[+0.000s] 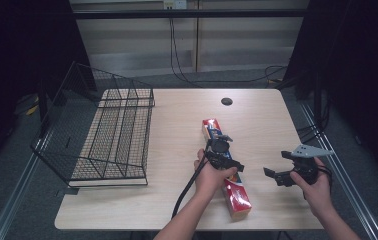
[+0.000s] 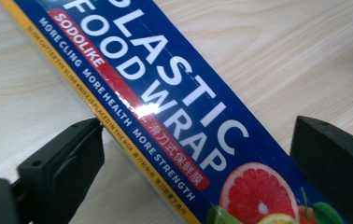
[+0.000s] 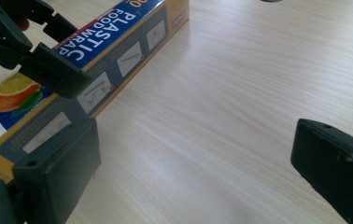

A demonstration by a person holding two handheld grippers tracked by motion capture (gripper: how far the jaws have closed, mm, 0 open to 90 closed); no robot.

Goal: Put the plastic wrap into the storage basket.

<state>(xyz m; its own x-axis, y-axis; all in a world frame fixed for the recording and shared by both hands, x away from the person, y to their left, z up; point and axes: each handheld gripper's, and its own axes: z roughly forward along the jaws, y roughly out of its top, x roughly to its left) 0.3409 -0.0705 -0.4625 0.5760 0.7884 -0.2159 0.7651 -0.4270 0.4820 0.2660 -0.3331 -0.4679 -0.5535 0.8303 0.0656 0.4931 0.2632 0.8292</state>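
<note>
box: long blue-and-red cardboard box of plastic food wrap (image 1: 225, 165) lies flat on the pale wood counter (image 1: 267, 125), diagonal, far end pointing up the counter, near end close to my edge. Right of the black wire basket (image 1: 102, 135), well apart from it.
left tool: left tool (image 2: 198, 154) sits over the middle of the box, jaws spread wide and straddling it. In the left gripper view the box runs slantwise between the jaws; the left jaw is right at the yellow edge, the right jaw stands clear of the far edge. No pad pressing yet, so I read it as not gripped.
right tool: right tool (image 3: 193, 168) hovers beside the box on its right, jaws wide, nothing between them but bare counter. Holding nothing.
step: I judge this is the pinch on the box, probably for a move to the basket.
how to do it well: I'd turn the left wrist so the jaws sit square across the box width, not slantwise; a skewed pinch will twist the carton. Drop low enough for the pads to meet the side walls, not the top corners. Close gently, cardboard crushes.
balance: grip looks near mid-length, good; a long box held off-centre will droop.
risk: glossy print, may slip; right tool could steady the near end.
</note>
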